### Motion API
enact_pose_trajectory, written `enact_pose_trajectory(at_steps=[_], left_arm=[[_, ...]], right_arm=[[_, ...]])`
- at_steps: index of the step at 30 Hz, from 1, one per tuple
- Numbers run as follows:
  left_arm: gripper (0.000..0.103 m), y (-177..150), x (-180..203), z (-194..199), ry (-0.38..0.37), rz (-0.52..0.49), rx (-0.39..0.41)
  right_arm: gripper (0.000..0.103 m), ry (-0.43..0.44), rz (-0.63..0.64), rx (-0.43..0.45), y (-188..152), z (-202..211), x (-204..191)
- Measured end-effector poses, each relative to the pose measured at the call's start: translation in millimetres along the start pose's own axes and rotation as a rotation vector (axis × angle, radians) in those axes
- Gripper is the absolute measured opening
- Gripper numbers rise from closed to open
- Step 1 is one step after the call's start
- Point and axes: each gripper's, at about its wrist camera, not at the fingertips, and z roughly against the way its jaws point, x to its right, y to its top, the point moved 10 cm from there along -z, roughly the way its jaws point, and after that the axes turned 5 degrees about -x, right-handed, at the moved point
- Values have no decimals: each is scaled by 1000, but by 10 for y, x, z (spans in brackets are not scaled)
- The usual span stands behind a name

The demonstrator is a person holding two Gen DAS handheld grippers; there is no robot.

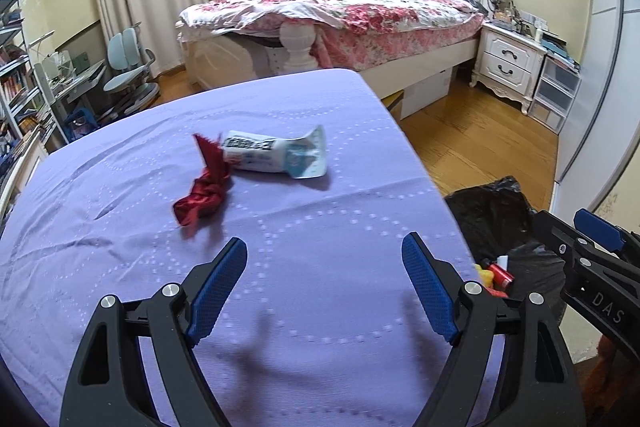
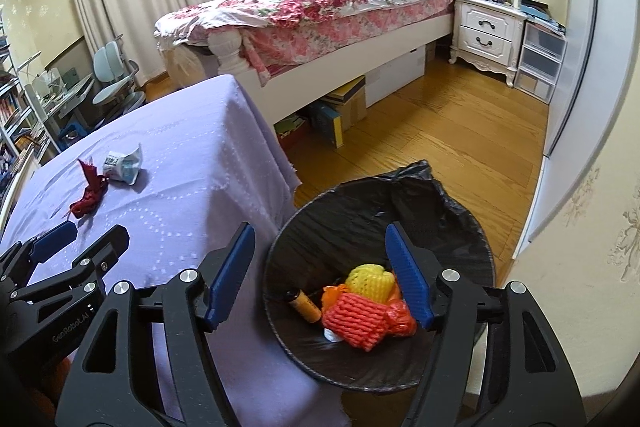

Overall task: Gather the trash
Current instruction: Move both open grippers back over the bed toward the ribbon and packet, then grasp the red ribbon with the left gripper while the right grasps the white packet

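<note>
Through the left wrist camera I had the left gripper (image 1: 324, 255) spread wide and empty over the purple tablecloth (image 1: 120, 267), the red scrap (image 1: 206, 195) at eleven o'clock touching the white wrapper (image 1: 276, 157) at twelve; I judged a low, level approach on the scrap best, to avoid pinching cloth. Through the right, the right gripper (image 2: 320, 247) hung wide and empty above the black-lined bin (image 2: 460, 227), where foam nets (image 2: 360, 311) lay at six o'clock.

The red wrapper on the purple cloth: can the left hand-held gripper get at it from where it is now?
Probably yes. The left hand-held gripper is open and empty, the red wrapper lies ahead on bare purple cloth, and only the white packet touches its far side.
</note>
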Motion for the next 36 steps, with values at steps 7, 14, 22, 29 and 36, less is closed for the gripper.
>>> enact_pose_trajectory(at_steps=[7,14,22,29,36], left_arm=[[80,-67,-353,-54,38,47,-21],[80,-82,-658,-135,61,101,-50],[80,16,-873,-299,64,141,-85],[74,99,-959,-427,44,146,-111],[51,128,-969,-507,28,113,-130]], right_arm=[[67,40,57,-24,-3,-84,-362],[67,63,108,-53,2,-215,-672],[67,81,131,-81,81,-340,-898],[67,99,159,-90,119,-414,-1068],[67,107,182,-100,171,-488,-1216]])
